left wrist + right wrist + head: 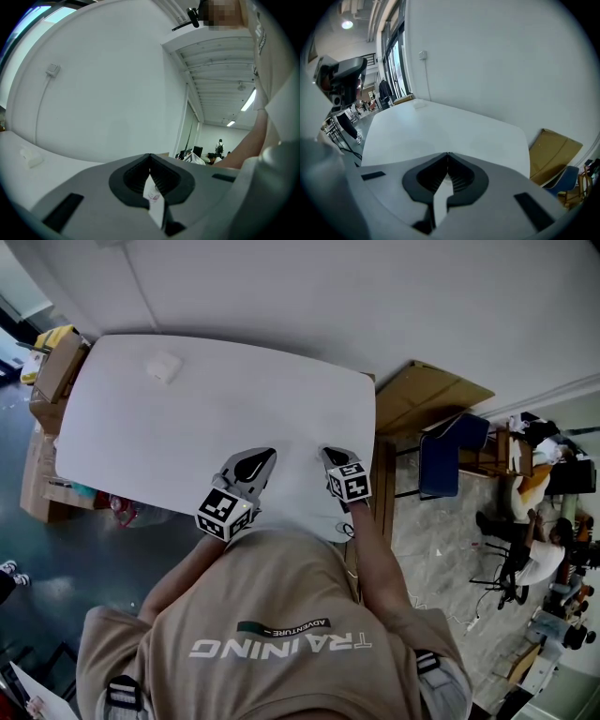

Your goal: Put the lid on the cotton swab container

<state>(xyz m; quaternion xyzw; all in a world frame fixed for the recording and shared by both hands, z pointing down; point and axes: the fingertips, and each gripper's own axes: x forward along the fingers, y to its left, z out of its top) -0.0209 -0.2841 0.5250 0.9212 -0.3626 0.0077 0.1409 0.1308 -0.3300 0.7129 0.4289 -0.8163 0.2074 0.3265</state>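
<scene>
Head view puts us over a white counter [216, 427], with the 2 tools held close to our chest above its near edge. The left tool [262, 457] and the right tool [330, 456] sit side by side, apart, both pointing toward the far wall. The left gripper view shows that tool's [150, 156] jaws pressed together with nothing between them. The right gripper view shows the same for the right tool [448, 153], its jaws meeting tip to tip and empty. The cotton swab container [163, 367], small and white, stands alone near the counter's far left corner, well apart from both tools. We cannot tell whether its lid is on. A cardboard box [58, 367] rests against the counter's left end, and a blue chair [450, 451] stands off to the right.
</scene>
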